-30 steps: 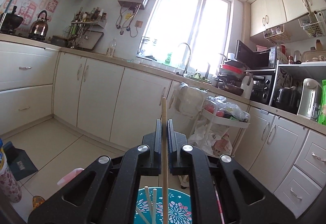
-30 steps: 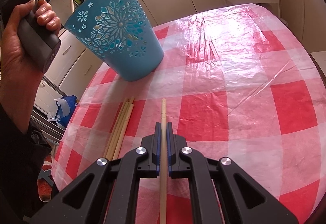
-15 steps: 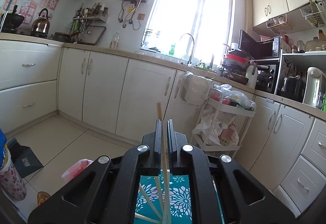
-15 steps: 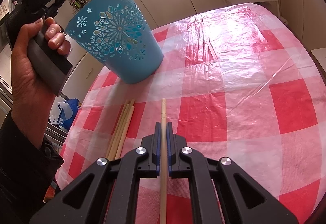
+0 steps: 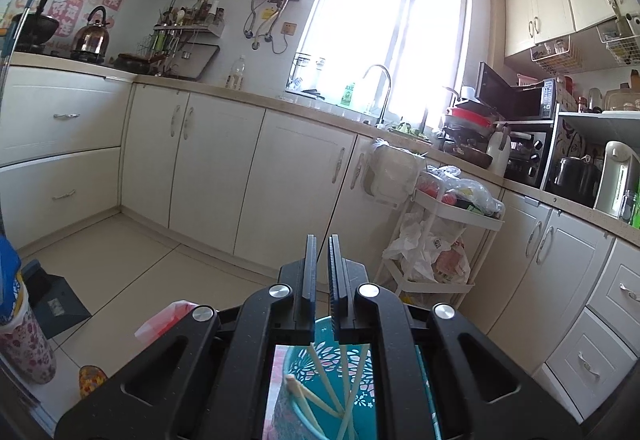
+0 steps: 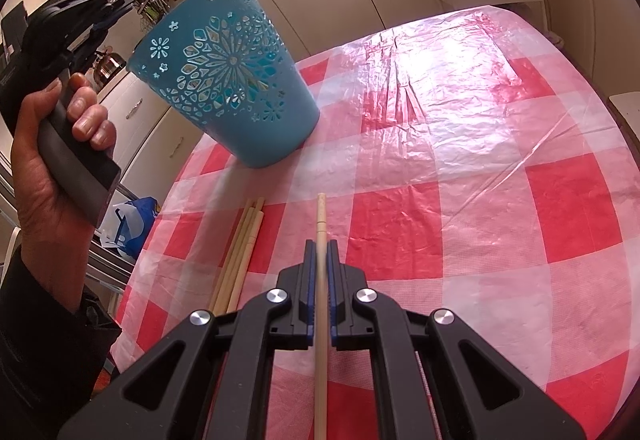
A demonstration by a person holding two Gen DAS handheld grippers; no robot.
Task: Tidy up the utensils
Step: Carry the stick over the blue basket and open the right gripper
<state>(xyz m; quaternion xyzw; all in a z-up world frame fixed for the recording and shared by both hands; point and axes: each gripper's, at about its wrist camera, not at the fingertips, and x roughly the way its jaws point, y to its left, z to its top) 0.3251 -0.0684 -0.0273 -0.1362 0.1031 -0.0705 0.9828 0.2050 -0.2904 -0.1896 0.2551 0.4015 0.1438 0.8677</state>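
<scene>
Chopsticks [image 5: 320, 388] already stand in the blue cup [image 6: 236, 88], which sits near the table's [image 6: 460, 168] far left edge; three more chopsticks [image 6: 240, 244] lie loose on the checked cloth just in front of it, presumably awaiting their turn. Our right tongs [image 6: 320, 264] are clamped on a single chopstick [image 6: 321, 224] — pointed toward the cup. Our left tongs [image 5: 322, 272] hover over the cup's mouth, nearly closed and, as far as we can tell, holding nothing.

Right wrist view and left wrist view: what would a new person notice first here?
First the blue cut-out bucket, at the far left of the red-and-white checked tablecloth. Next, the right tongs shut on one chopstick, with loose chopsticks lying to their left. In the left wrist view, chopsticks in the bucket show below the left tongs.
</scene>
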